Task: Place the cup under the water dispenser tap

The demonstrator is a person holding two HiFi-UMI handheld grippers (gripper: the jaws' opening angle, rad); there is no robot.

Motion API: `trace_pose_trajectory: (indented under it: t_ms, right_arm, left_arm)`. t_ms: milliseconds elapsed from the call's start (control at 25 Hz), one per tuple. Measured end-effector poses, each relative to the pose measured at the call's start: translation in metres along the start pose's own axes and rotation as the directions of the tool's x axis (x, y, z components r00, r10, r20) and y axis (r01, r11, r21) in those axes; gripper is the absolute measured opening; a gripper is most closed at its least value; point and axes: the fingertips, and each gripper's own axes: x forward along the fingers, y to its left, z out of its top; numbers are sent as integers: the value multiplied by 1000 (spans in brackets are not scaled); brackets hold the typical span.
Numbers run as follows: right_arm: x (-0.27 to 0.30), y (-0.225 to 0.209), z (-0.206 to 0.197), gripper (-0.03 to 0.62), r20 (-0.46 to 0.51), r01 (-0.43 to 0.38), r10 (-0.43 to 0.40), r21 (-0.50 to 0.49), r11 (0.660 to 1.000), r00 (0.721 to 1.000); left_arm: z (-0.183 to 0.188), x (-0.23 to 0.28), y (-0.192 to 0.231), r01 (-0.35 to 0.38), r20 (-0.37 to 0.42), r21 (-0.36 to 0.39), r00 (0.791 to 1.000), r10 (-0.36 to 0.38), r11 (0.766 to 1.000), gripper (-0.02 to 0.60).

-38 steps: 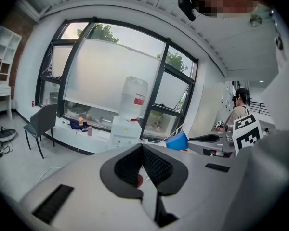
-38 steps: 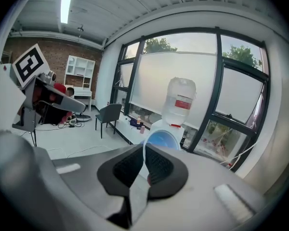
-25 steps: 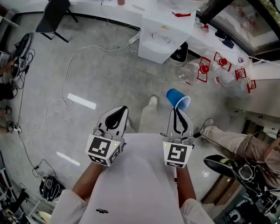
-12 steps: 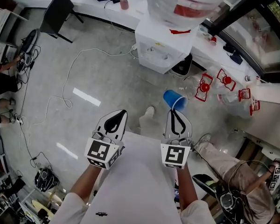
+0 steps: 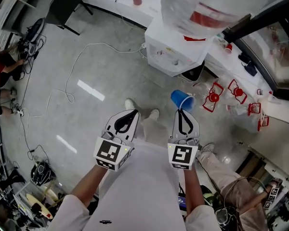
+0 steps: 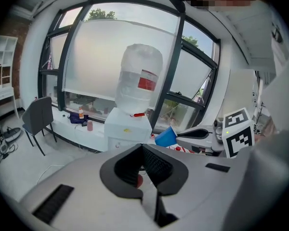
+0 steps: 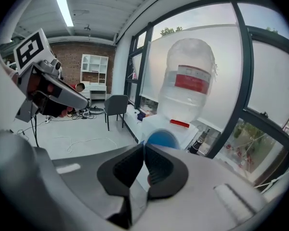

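Watching this from the side, the right hand-held gripper (image 5: 184, 121) is nearly closed, pinching just the thin wall of the blue cup (image 5: 183, 100) at its rim. The cup hangs tilted in the air, out at 12 o'clock from that gripper's tips. The left hand-held gripper (image 5: 125, 121) is closed with nothing in it.

The water dispenser (image 5: 176, 47), with its big bottle (image 5: 212, 4) on top, is at 12 o'clock and well apart from the cup.

My worry is that pinch: a flimsy cup held by one bit of wall can swivel or slip if it bumps the dispenser front going in. I can't make out the tap, so lining up is a guess. Also, the white cable (image 5: 77, 66) on the floor at 10 o'clock looks trippable.
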Motion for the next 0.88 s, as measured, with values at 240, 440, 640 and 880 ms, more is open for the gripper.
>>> trace_pose_trajectory:
  t_ms: [240,440,640,880]
  right_arm:
    - [17,-2,-1,23,-9,-12,12,-19,1000,1000]
    - [34,1,-10,23,-34,-44,42,-56,997,999]
    - [54,-1,-26,23,-69,-67,61,-89,994,996]
    - [79,1,-47,23,-95,-89,78,-118,989,992]
  left_arm:
    - [1,7,15,-24,-3,-21,1000,24,999,2]
    - [-1,24,20,-16,-14,-22,1000,16,1000,2]
    - [-11,45,24,-16,-38,-22,999,15,1000,2]
    - [-31,66,29,-26,-62,-28,998,25,999,2]
